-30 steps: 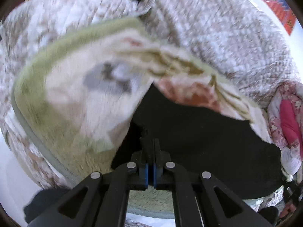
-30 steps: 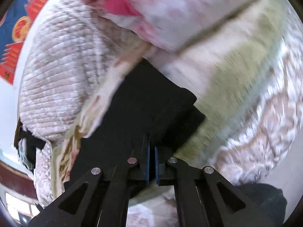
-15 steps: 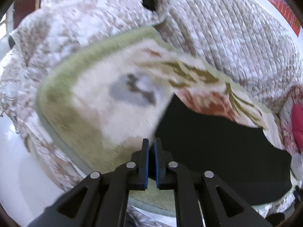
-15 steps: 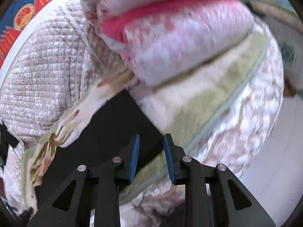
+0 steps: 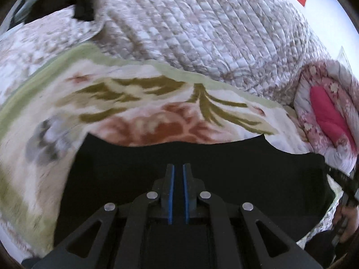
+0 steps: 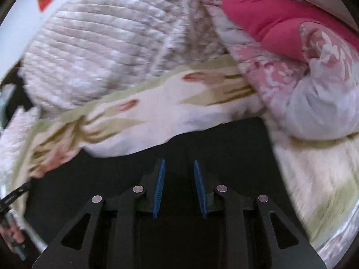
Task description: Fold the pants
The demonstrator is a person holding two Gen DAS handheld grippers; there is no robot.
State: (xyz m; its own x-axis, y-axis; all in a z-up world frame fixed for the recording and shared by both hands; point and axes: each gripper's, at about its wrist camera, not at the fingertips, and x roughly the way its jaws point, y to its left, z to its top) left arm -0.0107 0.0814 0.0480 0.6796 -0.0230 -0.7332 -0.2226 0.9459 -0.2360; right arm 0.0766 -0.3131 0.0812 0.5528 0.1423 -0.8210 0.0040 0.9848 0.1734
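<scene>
The black pants [image 5: 224, 165] lie flat on a cream floral blanket [image 5: 139, 103] on the bed. My left gripper [image 5: 177, 168] hovers over the pants near their left part, its jaws a small gap apart with nothing between them. In the right wrist view the pants [image 6: 224, 143] fill the lower middle. My right gripper [image 6: 179, 165] is open and empty just above them.
A quilted beige bedspread [image 5: 213, 29] rises behind the blanket. A pink and white duvet [image 5: 325, 112] lies bundled at the right, also in the right wrist view [image 6: 291, 44]. A hand holding the other gripper shows at each view's edge [image 5: 345, 219].
Both grippers let go of the pants and opened, the right wider. Both views swung from the sides to face the pants lying flat.
</scene>
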